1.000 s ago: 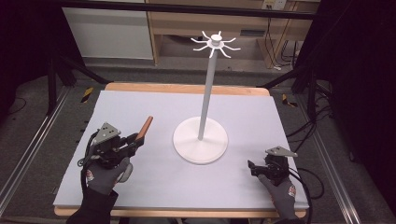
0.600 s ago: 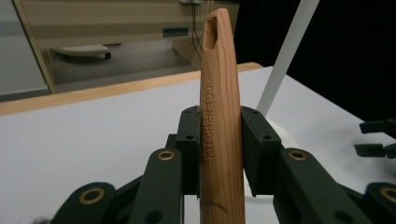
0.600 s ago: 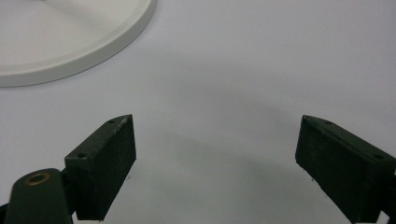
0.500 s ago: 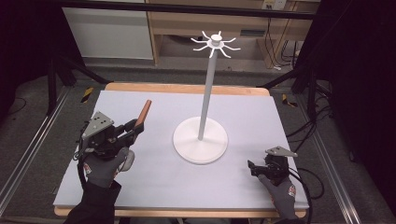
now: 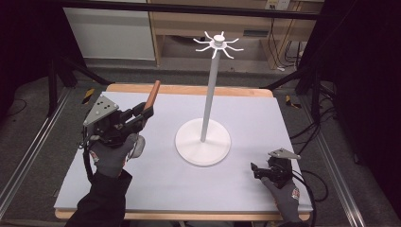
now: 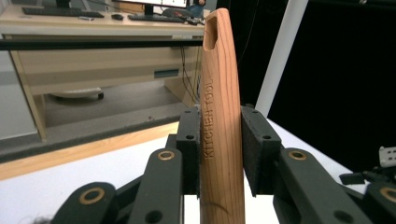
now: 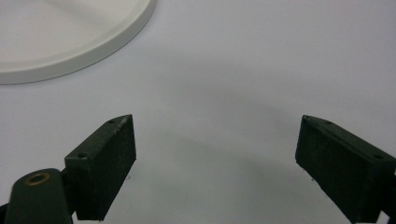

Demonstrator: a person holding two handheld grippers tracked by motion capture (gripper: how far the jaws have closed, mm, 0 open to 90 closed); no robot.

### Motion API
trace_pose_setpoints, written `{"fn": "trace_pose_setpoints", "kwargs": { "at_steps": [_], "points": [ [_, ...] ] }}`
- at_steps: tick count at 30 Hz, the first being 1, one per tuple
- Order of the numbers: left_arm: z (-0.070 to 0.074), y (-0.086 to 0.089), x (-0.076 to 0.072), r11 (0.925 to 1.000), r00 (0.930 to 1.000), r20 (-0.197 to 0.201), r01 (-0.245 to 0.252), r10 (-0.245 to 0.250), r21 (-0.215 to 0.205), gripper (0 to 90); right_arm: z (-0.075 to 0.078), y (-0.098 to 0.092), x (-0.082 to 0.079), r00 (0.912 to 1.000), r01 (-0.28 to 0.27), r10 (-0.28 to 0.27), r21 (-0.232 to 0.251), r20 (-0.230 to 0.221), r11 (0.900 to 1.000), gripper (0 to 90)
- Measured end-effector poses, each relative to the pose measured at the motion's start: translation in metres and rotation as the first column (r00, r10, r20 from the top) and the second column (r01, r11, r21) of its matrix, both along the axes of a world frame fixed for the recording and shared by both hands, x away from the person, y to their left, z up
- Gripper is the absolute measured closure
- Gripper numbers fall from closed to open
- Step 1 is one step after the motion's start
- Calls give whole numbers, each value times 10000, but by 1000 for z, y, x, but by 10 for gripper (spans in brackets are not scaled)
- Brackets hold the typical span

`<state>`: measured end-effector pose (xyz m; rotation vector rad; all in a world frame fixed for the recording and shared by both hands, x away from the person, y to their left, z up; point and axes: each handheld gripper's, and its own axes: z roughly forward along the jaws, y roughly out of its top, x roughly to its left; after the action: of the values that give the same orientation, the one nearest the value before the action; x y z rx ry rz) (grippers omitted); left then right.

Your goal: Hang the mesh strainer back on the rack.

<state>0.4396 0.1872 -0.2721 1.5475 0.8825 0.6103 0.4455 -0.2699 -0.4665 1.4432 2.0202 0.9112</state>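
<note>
In the high view one white hook stand rises from a round base near the middle of the desk, its single pole ending in a crown of small hooks, and it serves as the landmark here. To the left of the stand's base the left tongs are held above the white desk top, clamped on one wooden handle that sticks up and slightly away from the person, level with the lower part of the pole. A gloved hand carries those tongs. To the right of the base and nearer the person, the right tongs sit low over the desk in the other gloved hand, well apart from the stand; from here their gap is too small to judge. In the left gripper view the two black pads press on either side of the one wooden handle, which stands nearly upright, bears the words KITCHEN TOOL along its length and has a hanging slot near its top end; the stand's white pole runs up just to the right behind it. In the right gripper view the two pads stand wide apart with nothing between them, over bare desk, and the rim of the stand's round base curves across the upper left corner.
</note>
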Motion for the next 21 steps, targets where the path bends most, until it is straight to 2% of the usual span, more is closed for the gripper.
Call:
{"fn": "trace_pose_setpoints", "kwargs": {
  "at_steps": [5, 16, 21],
  "points": [
    [9, -6, -1, 9999, 9995, 296, 69, -66, -116, 700, 0, 1, 0, 10000, 31, -31, 0, -24, 10000, 126],
    [22, -17, 0, 9996, 9980, 608, 206, -192, -212, 700, 0, 0, 0, 10000, 2, -2, 6, -53, 10000, 126],
    [33, -24, -1, 9991, 9957, 880, 310, -282, -305, 700, 0, 0, 0, 10000, 22, -22, 18, -35, 10000, 126]
  ]
}}
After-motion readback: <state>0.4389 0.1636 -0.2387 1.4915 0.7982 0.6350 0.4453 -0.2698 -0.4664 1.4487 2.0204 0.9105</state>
